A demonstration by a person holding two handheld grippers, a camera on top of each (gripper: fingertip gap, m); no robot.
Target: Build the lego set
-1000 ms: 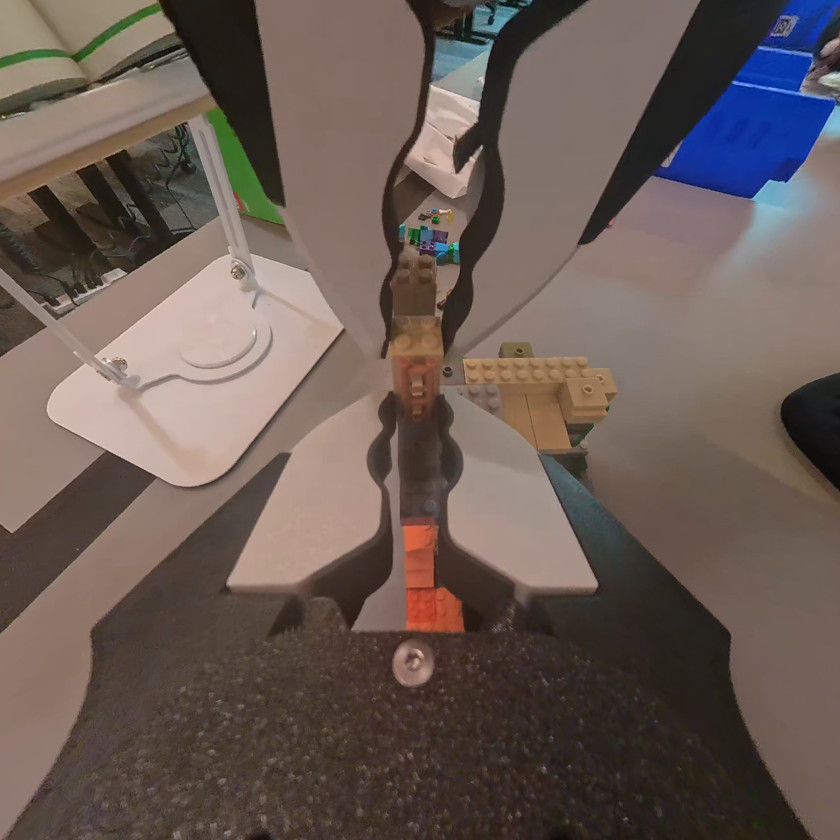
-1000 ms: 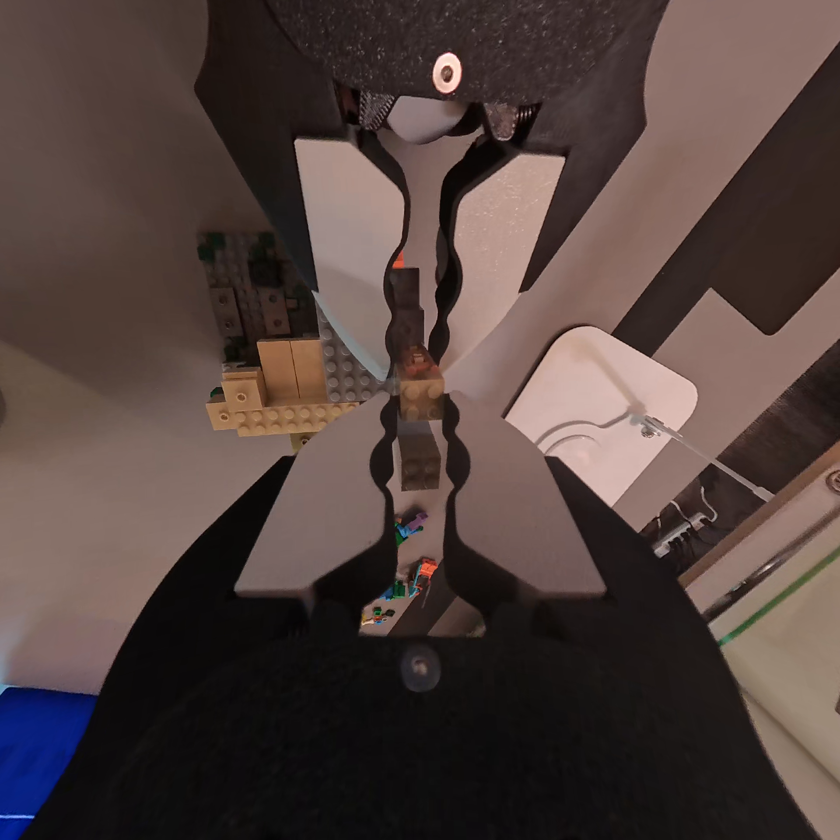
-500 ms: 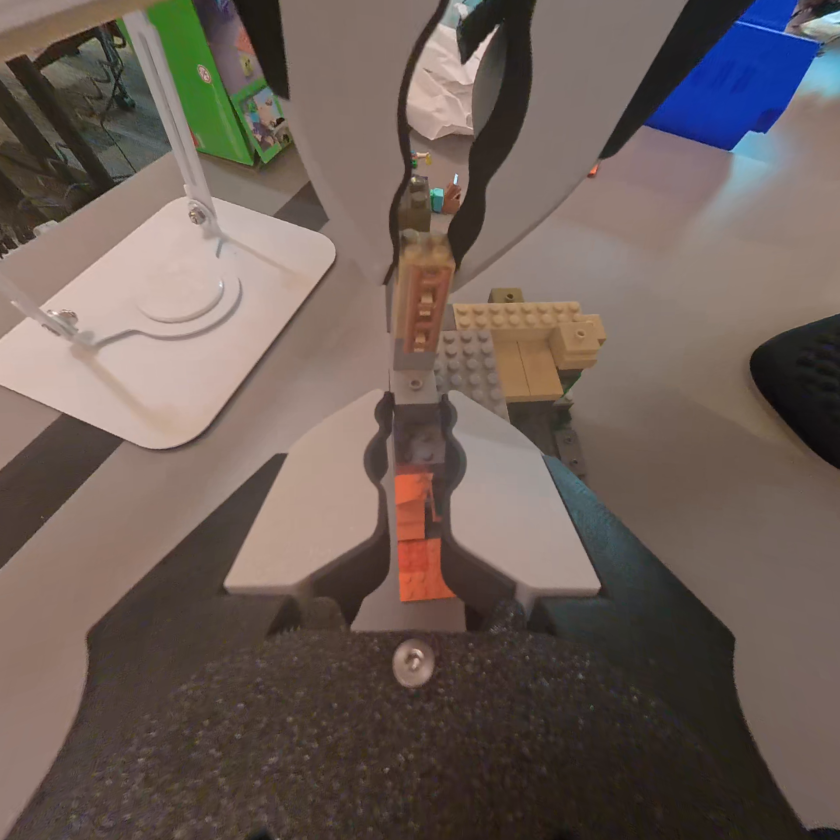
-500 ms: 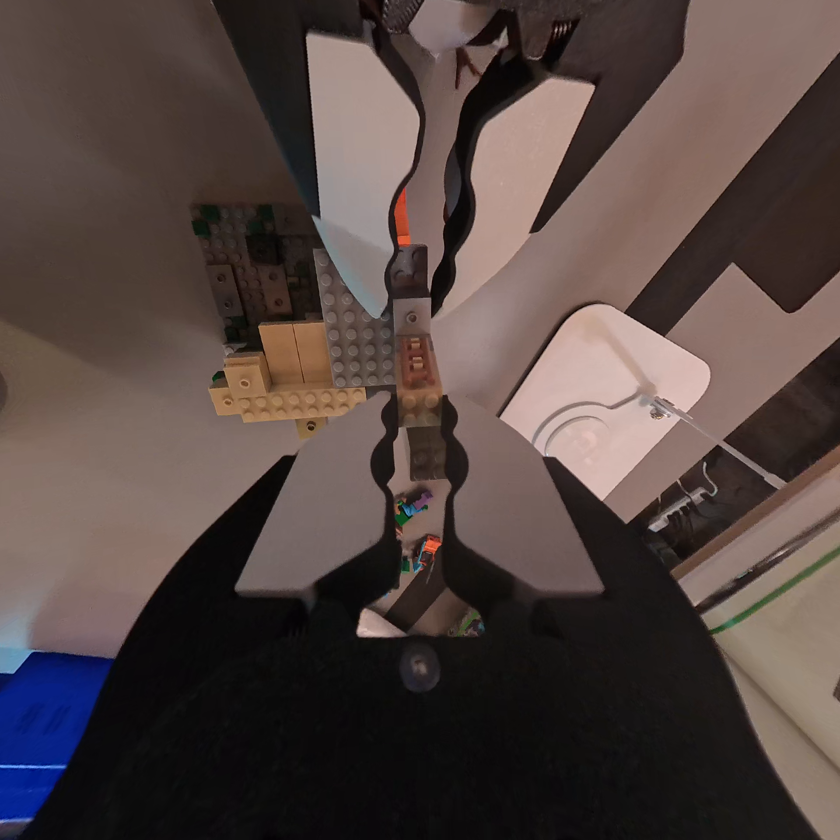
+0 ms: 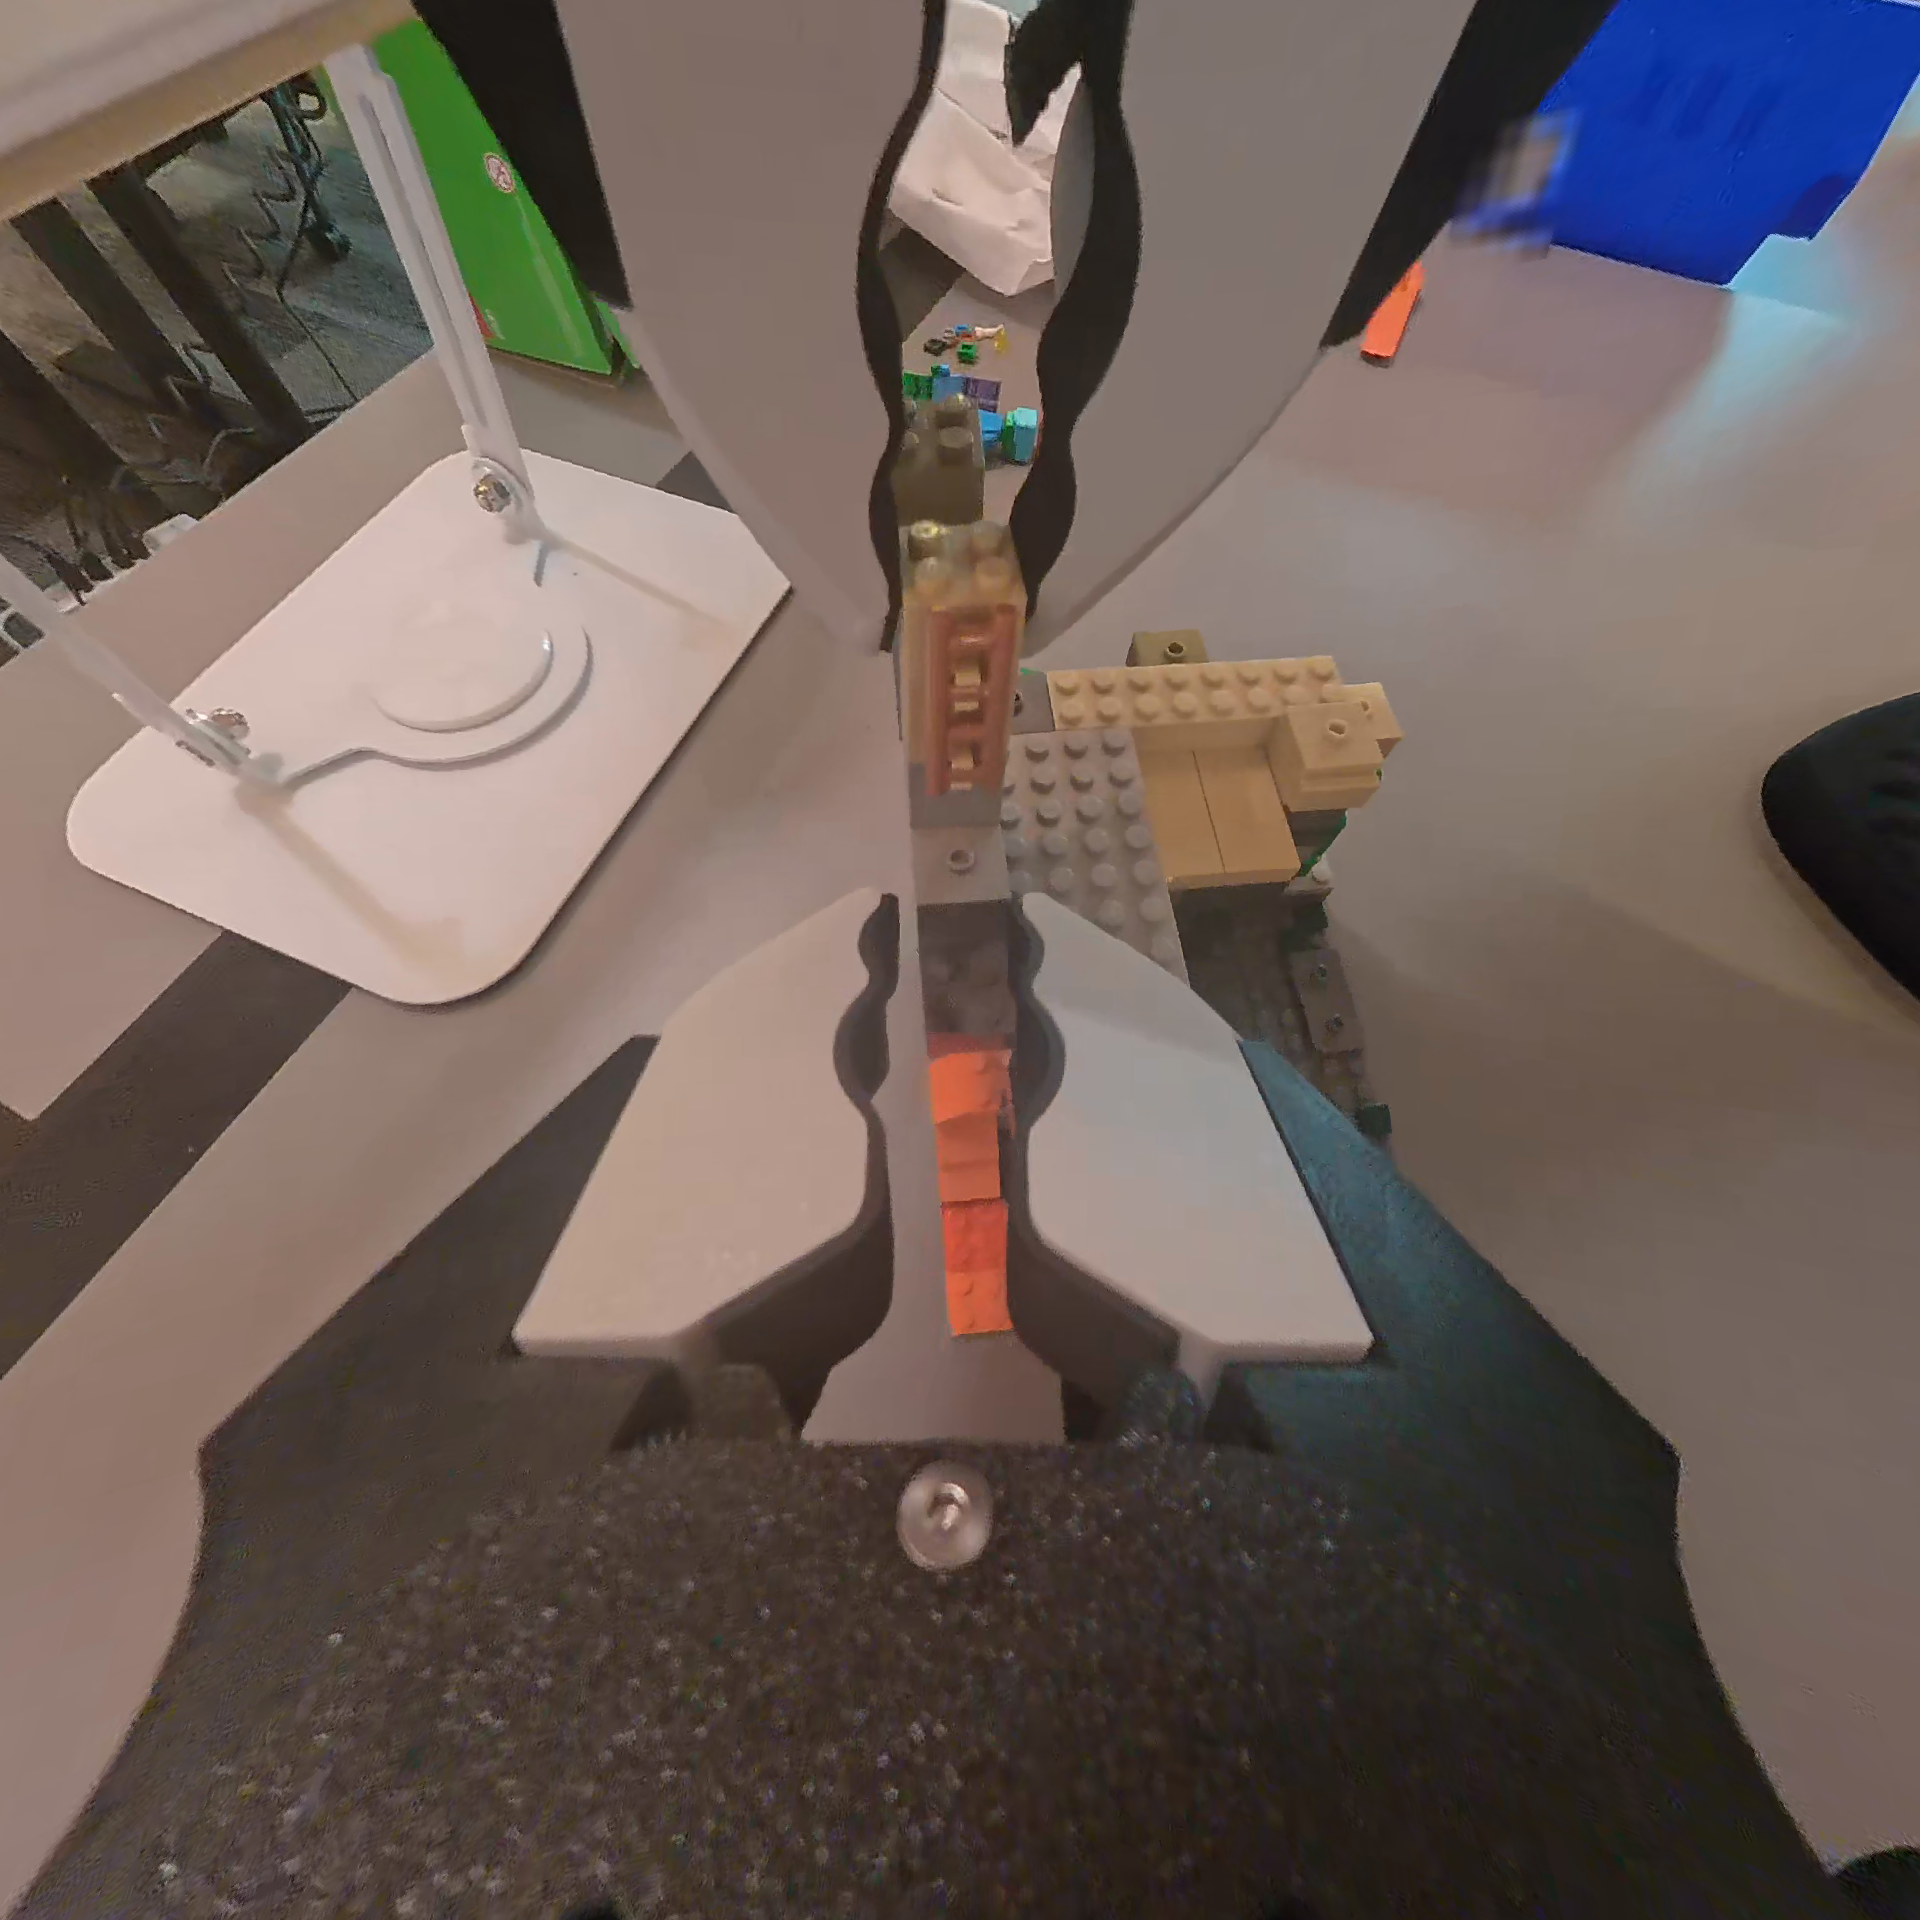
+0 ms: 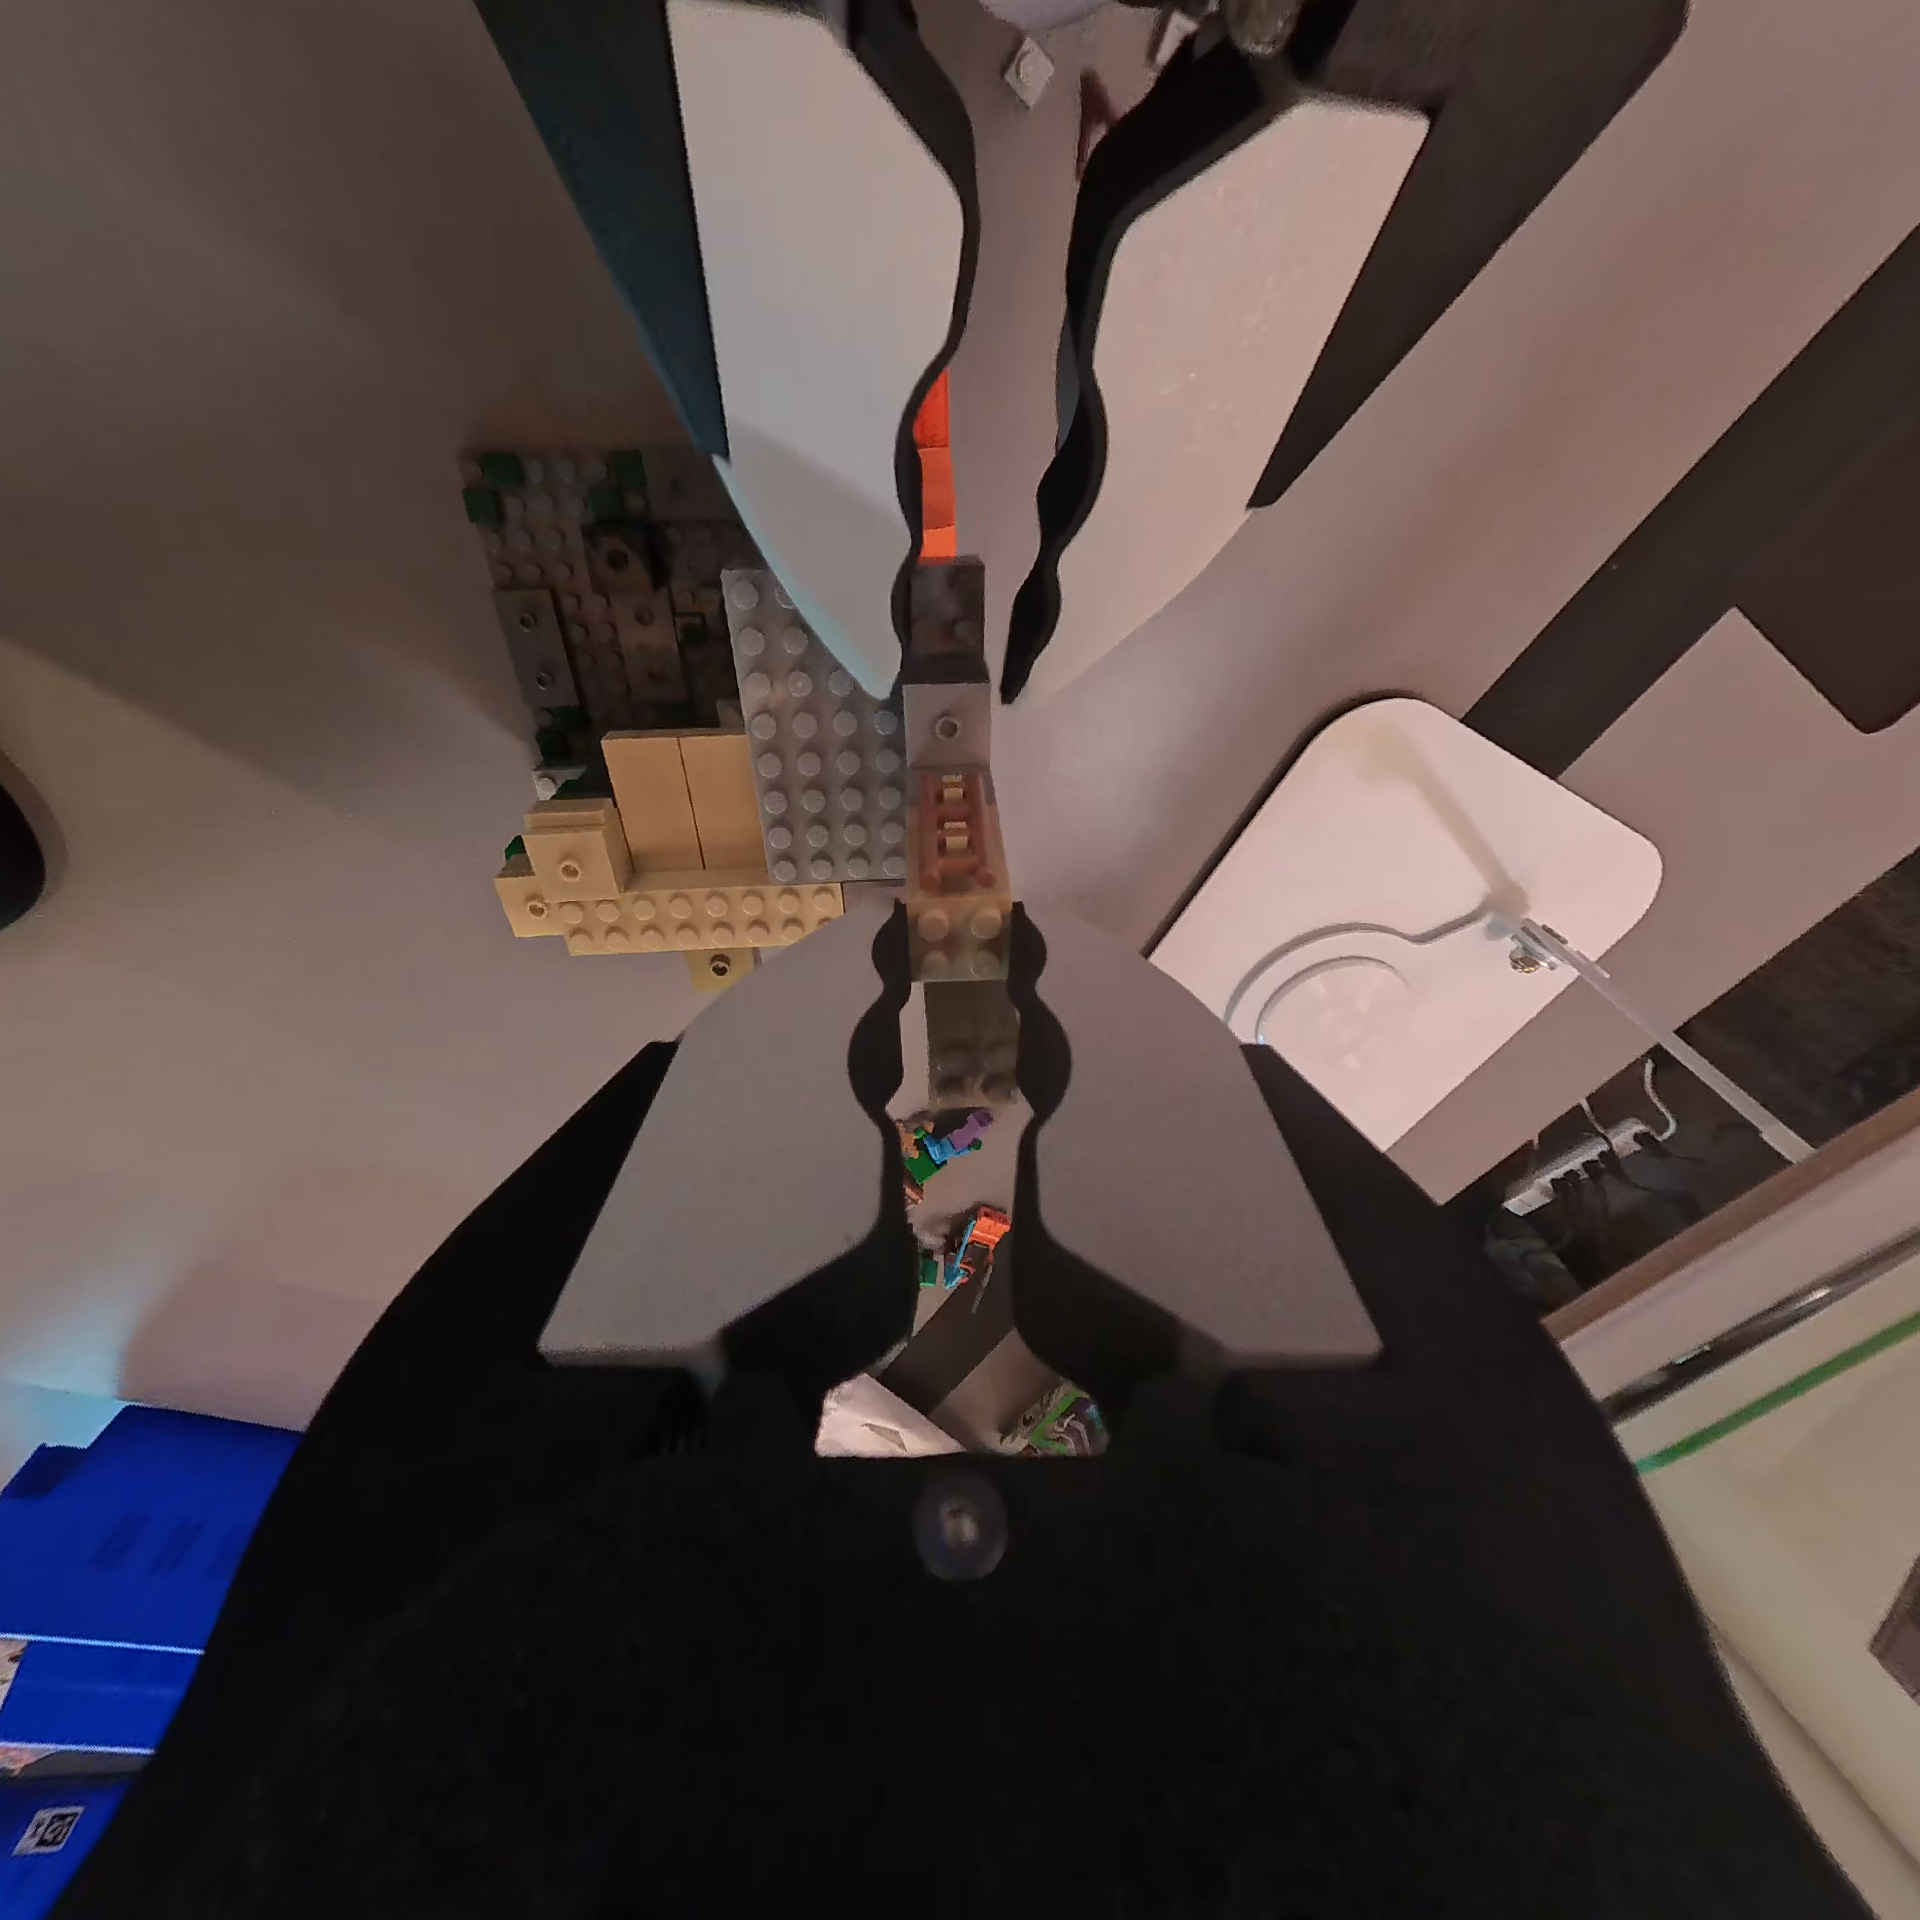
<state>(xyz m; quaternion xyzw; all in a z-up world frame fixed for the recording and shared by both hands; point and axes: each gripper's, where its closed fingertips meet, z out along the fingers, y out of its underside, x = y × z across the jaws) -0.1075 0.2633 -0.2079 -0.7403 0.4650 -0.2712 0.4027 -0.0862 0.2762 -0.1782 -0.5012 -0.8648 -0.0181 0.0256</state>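
Brick column [image 5: 961, 717] lower between hand-held grippers

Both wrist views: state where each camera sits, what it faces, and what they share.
Left wrist view: behind the left claw, facing the right claw across a grey table.
Right wrist view: behind the right claw, facing back.
Shared: the long tan, grey and orange toy-brick column gripped at both ends; tan-and-grey brick build.

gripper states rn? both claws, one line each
Left claw: closed on the dark grey and orange end of the brick column.
Right claw: closed on the tan and olive end of the same brick column.
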